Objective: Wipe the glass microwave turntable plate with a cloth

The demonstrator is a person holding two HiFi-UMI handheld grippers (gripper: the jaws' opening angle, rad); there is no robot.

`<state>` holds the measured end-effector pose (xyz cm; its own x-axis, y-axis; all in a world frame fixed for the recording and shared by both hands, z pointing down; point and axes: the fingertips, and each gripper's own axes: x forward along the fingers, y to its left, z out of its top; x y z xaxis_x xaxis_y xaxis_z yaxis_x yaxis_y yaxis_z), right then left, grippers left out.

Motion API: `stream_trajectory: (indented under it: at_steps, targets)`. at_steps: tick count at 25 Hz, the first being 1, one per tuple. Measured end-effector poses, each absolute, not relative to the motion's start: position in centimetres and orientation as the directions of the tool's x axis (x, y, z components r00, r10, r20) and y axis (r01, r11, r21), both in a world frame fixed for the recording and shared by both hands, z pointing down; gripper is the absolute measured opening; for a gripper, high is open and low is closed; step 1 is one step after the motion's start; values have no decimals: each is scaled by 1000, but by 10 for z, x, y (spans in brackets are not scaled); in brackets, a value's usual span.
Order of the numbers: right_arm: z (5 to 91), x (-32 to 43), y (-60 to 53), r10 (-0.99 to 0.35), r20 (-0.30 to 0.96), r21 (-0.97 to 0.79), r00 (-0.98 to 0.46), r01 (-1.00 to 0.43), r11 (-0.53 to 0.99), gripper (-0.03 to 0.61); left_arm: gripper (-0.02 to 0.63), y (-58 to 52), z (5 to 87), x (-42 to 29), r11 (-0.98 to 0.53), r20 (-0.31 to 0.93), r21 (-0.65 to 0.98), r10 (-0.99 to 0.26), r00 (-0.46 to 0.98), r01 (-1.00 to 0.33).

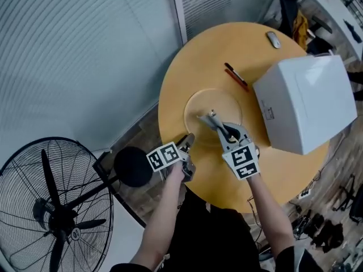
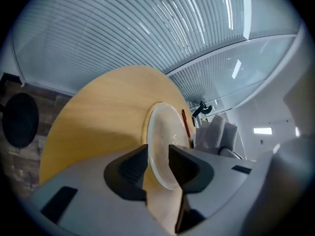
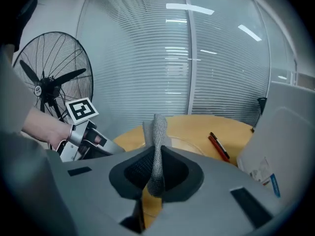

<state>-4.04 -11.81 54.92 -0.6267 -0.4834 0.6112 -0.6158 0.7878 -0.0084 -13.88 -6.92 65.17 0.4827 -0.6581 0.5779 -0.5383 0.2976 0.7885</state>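
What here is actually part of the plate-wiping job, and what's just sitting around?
For the job:
- glass turntable plate
- grey cloth
- right gripper, shut on the cloth
- left gripper, open

Lying about:
- red and black pens
- computer mouse
- white appliance
- standing fan

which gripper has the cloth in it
The right gripper, its jaws shut on the grey cloth; the left gripper is open and grips nothing.
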Motion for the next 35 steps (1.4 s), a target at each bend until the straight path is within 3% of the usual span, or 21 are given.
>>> stream_trajectory:
  at_steps: [8,11,27,35]
  targets:
    - [568,-69,-134,-429,617,-9,-660,-551,834,35,106,-72,668,-135,352,613,771,-634,471,-531]
    - [578,-78,-134,-405,631,9,-661,-516,856,35,58,-70,673,-133,355,631,756,-617,471,-549]
    - [657,-156,-114,-178,748,84,-640,-174,981,35,26,-69,675,-134,372,638,752,-620,457,-545]
    - [665,-161,-156,-230,743,116,-628,-218,969,34,26,-68,675,-135,396,650,739,-632,421,-546]
